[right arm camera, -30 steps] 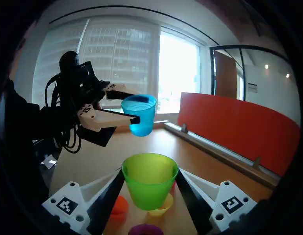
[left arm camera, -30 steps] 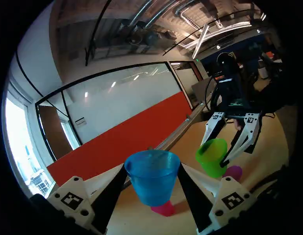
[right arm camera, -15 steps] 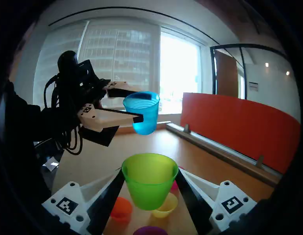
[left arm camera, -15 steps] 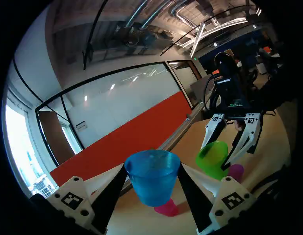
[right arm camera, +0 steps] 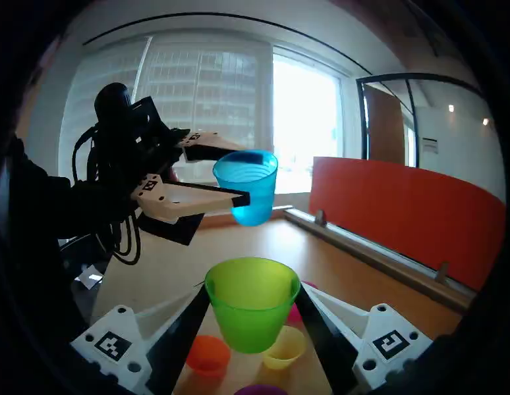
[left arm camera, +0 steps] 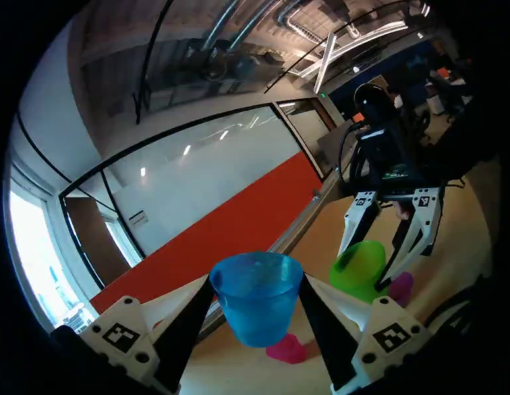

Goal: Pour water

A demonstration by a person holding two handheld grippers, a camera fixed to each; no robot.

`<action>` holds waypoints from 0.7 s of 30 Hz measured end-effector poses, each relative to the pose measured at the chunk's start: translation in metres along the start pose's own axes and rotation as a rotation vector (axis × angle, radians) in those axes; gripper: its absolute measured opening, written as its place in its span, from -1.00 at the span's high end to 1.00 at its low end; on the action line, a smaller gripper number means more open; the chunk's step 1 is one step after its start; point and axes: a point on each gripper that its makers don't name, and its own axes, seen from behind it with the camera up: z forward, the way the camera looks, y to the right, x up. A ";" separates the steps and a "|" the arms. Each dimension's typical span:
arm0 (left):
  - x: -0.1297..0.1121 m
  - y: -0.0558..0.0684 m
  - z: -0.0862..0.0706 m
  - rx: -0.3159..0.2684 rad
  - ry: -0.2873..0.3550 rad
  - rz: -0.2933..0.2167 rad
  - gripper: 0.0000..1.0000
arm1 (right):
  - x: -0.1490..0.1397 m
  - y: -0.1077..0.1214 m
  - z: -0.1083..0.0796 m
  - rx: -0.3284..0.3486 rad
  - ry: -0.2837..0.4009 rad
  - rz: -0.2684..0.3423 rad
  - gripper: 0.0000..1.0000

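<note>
L gripper view, L to R: we see the L gripper [left arm camera: 256,282] with both fingers pinching the blue cup [left arm camera: 256,315]. The cup sits between the fingertips, gripped on opposite sides just below the rim, upright and clear of the table [left arm camera: 446,243]. A pink cup [left arm camera: 286,347] stands on the table below it. Farther R, the R gripper [left arm camera: 365,264] clamps the green cup [left arm camera: 352,271] between its fingers, mouth tipped toward us. A purple cup [left arm camera: 401,286] stands just beside it.

R gripper view, L to R: the blue cup hangs higher than the green cup and apart from it, approx. upright. Contents: we cannot tell. Centre: the green cup sits upright between the R fingers, pressed on both sides. An orange cup [right arm camera: 207,354] and a yellow cup [right arm camera: 283,345] stand on the table under it. A red partition [right arm camera: 413,210] runs along the R.
</note>
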 end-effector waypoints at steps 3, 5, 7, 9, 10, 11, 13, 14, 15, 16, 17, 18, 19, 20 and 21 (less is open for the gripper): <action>0.002 0.000 0.000 0.000 0.003 0.009 -0.73 | 0.000 -0.001 0.001 0.003 0.003 0.000 -0.84; 0.003 0.000 0.000 -0.001 0.004 0.015 -0.74 | 0.002 -0.002 0.001 0.008 0.006 0.003 -0.84; 0.004 0.000 -0.001 -0.001 0.004 0.020 -0.74 | 0.004 -0.003 0.001 0.011 0.008 0.003 -0.84; 0.004 0.000 -0.001 -0.002 0.003 0.023 -0.74 | 0.005 -0.004 0.001 0.013 0.009 0.002 -0.84; 0.004 0.001 -0.001 -0.002 0.002 0.025 -0.74 | 0.006 -0.005 0.002 0.014 0.009 0.001 -0.84; 0.003 0.001 -0.001 -0.003 0.002 0.027 -0.73 | 0.006 -0.005 0.002 0.014 0.009 -0.001 -0.84; 0.003 0.001 -0.002 -0.003 0.000 0.031 -0.74 | 0.007 -0.007 0.002 0.017 0.008 -0.004 -0.84; 0.003 0.001 -0.002 -0.004 -0.001 0.033 -0.74 | 0.008 -0.007 0.002 0.018 0.007 -0.006 -0.84; 0.002 0.001 -0.002 -0.004 -0.002 0.035 -0.74 | 0.008 -0.008 0.003 0.020 0.006 -0.008 -0.84; 0.003 0.001 -0.003 -0.004 -0.002 0.038 -0.73 | 0.008 -0.008 0.003 0.020 0.006 -0.010 -0.84; 0.003 0.001 -0.003 -0.005 -0.002 0.041 -0.73 | 0.008 -0.008 0.003 0.021 0.006 -0.013 -0.84; 0.003 0.001 -0.003 -0.005 -0.001 0.044 -0.74 | 0.008 -0.009 0.003 0.022 0.006 -0.014 -0.84; 0.004 0.001 -0.003 -0.005 -0.001 0.047 -0.74 | 0.009 -0.009 0.003 0.023 0.007 -0.013 -0.84; 0.005 0.001 -0.003 -0.005 -0.001 0.050 -0.74 | 0.009 -0.009 0.004 0.023 0.008 -0.013 -0.84; 0.005 0.001 -0.003 -0.005 0.000 0.053 -0.74 | 0.009 -0.009 0.004 0.024 0.008 -0.012 -0.84</action>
